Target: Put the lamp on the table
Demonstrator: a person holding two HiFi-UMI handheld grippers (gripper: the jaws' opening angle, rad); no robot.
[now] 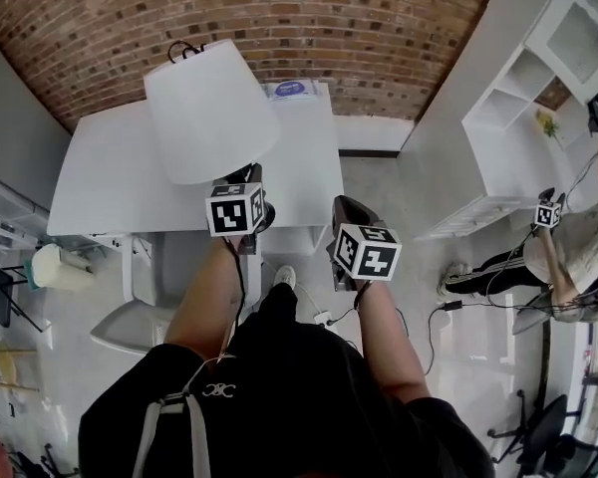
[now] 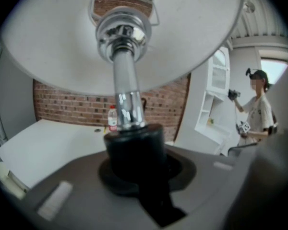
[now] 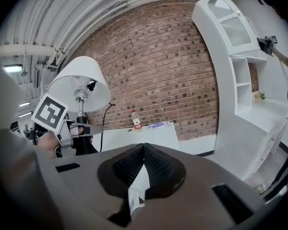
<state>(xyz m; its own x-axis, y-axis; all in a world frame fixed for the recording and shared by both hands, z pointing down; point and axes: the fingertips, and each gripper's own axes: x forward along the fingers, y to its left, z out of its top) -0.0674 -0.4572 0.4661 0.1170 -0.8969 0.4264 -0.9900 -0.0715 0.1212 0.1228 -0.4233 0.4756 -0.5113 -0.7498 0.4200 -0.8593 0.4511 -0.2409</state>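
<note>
While the lamp [image 1: 211, 108] hangs in the air over the near part of the white counter [image 1: 110, 177], the step in hand looks like the carry, with the setting-down not yet done. The left gripper [image 1: 241, 189] is clenched on the lamp's black neck [image 2: 134, 145], just below the chrome stem [image 2: 125, 87] that runs up into the white shade [image 2: 192, 37], so the lamp stands roughly upright in the grip. Its foot shows clearly in no view, and I cannot tell whether anything of it touches the counter; from the right gripper view the lamp seems held above the counter's level, at its near left side. The right gripper [image 1: 345, 217] hovers beside the left one with its tips together and grasps nothing of the task; a pale strip shows in the gap behind the tips, which I cannot identify. A dark cord [image 3: 104, 119] trails down from the lamp. A bottle [image 3: 136, 120] stands at the far edge of the counter by the brick wall, well apart from the lamp. The next move, as I judge it, calls for bringing the lamp further in over the bare counter, lowering it upright until the foot sits flat, minding that the cord does not snag, and only then letting the neck go.
</note>
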